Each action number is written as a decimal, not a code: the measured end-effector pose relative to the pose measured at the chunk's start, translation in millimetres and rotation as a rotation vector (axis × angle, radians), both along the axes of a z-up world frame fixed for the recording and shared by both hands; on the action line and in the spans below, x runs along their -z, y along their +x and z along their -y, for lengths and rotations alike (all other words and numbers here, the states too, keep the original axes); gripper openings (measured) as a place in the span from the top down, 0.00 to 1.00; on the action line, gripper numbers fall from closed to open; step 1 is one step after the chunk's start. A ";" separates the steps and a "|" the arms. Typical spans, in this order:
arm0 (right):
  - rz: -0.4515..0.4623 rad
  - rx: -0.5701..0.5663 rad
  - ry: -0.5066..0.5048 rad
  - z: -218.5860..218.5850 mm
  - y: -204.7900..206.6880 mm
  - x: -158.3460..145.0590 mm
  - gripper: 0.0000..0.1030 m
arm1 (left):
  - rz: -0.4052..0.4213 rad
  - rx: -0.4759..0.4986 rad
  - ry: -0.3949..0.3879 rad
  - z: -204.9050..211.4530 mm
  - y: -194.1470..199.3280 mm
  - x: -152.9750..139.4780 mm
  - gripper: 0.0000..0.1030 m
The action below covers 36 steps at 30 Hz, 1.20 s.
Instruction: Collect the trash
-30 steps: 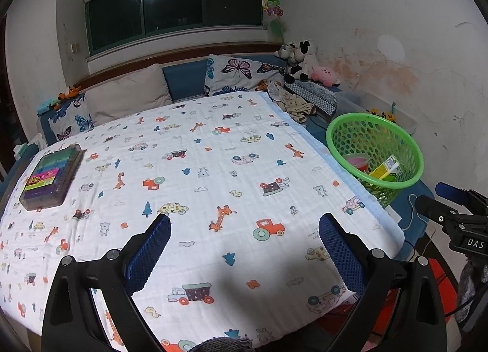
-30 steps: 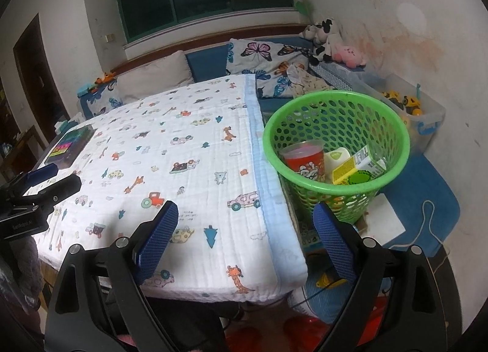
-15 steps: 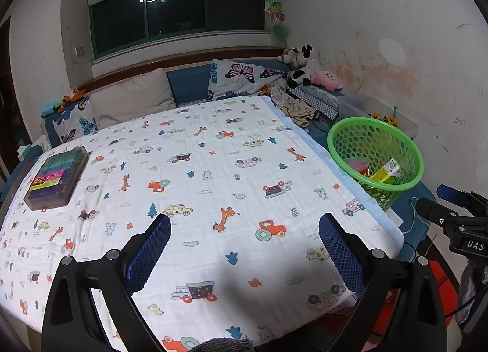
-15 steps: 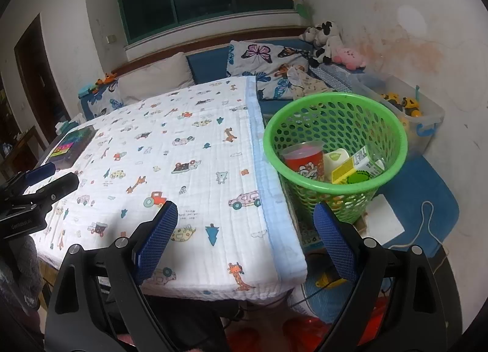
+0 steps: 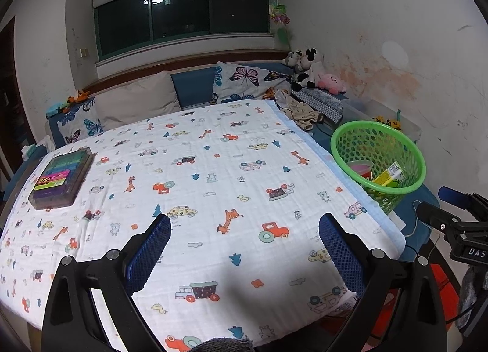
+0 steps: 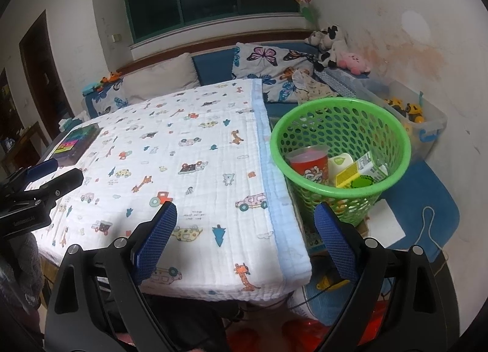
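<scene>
A green mesh basket (image 6: 341, 135) stands on the floor right of the table; it shows in the left wrist view (image 5: 378, 153) too. Inside lie a red paper cup (image 6: 309, 162), a yellow carton (image 6: 360, 168) and a white lid (image 6: 340, 161). My left gripper (image 5: 244, 248) is open and empty, above the near part of the cartoon-print tablecloth (image 5: 198, 181). My right gripper (image 6: 245, 242) is open and empty, above the table's near right corner, left of the basket. The right gripper also shows at the right edge of the left wrist view (image 5: 451, 208).
A dark case of colourful items (image 5: 61, 178) lies at the table's left edge. Cushions (image 5: 134, 101), plush toys (image 5: 308, 68) and a clear bin of toys (image 6: 418, 120) line the back and right wall. A blue mat (image 6: 427, 205) lies under the basket.
Both grippers have drawn back and up a little, so the table and basket look slightly farther away. Both stay open and empty.
</scene>
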State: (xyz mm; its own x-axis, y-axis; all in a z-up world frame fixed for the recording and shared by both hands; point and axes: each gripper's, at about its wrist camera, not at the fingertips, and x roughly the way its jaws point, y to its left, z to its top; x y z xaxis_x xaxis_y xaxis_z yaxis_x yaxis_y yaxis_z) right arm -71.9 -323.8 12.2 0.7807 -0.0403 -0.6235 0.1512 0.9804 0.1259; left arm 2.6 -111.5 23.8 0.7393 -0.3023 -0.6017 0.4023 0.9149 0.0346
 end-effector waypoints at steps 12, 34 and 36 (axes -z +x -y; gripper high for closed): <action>0.003 -0.028 -0.014 -8.2 5.3 -0.6 0.11 | 0.001 -0.032 0.001 -4.9 -1.0 0.0 0.08; 0.003 -0.038 -0.009 -11.0 8.6 1.1 0.11 | -0.004 -0.048 0.000 -6.9 0.6 0.9 0.08; 0.002 -0.040 -0.005 -11.4 8.9 1.3 0.11 | -0.002 -0.053 0.003 -6.7 0.7 1.4 0.08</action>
State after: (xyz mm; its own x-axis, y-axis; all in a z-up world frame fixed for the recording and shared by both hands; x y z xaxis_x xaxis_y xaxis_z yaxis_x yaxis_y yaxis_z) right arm -63.0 -312.4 10.9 0.7832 -0.0124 -0.6216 0.1117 0.9864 0.1210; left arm 3.3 -104.9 22.5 0.7530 -0.2608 -0.6042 0.3531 0.9349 0.0365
